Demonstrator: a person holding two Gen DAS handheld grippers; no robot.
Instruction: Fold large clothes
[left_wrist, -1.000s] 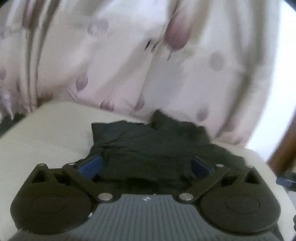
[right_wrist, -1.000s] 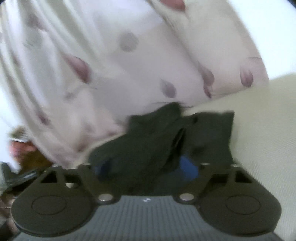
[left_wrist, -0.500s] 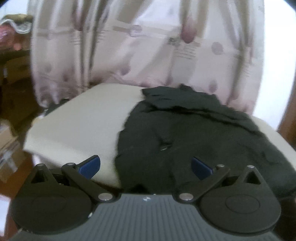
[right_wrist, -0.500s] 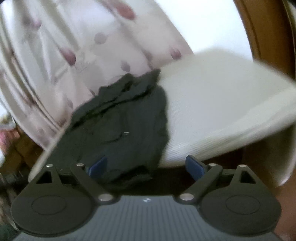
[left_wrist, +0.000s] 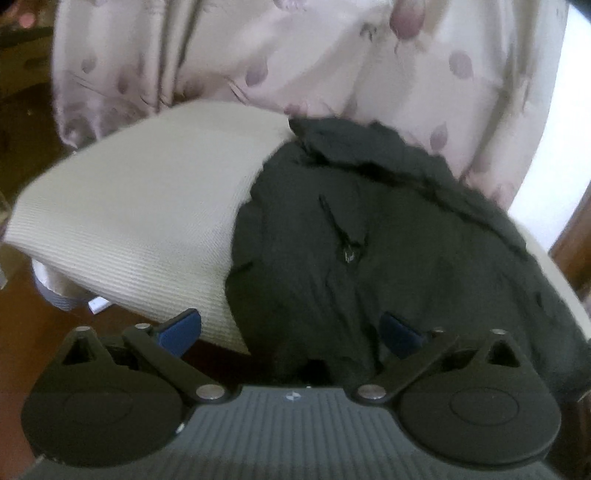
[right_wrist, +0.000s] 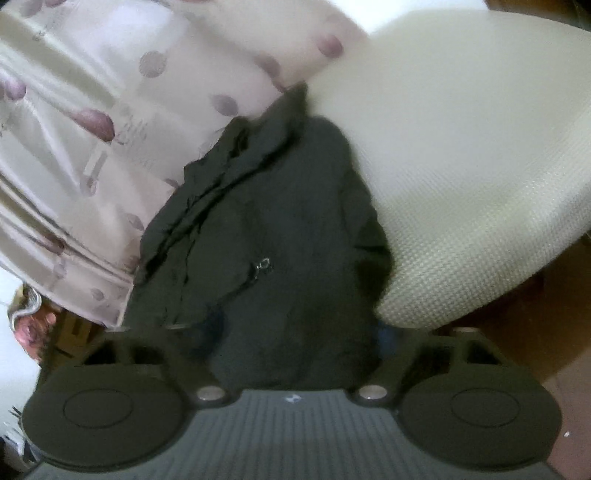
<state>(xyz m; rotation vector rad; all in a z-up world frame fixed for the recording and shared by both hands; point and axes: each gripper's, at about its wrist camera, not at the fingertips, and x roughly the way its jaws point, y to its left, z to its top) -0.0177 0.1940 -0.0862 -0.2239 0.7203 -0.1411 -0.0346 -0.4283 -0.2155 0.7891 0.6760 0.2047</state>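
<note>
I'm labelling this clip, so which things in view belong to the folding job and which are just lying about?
Job: dark green crumpled jacket; cream ribbed cushion under it; left gripper; right gripper.
Lying about: pale spotted curtain; small white object on the floor.

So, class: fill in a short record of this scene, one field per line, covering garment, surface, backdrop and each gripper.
garment: dark jacket, crumpled, near edge hanging over the front of the cushion
surface: cream cushion, bare on one side
backdrop: pale curtain with mauve spots, right behind the jacket
left gripper: open, at the jacket's hanging edge
right gripper: fingertips hidden by the jacket, open or shut unclear
</note>
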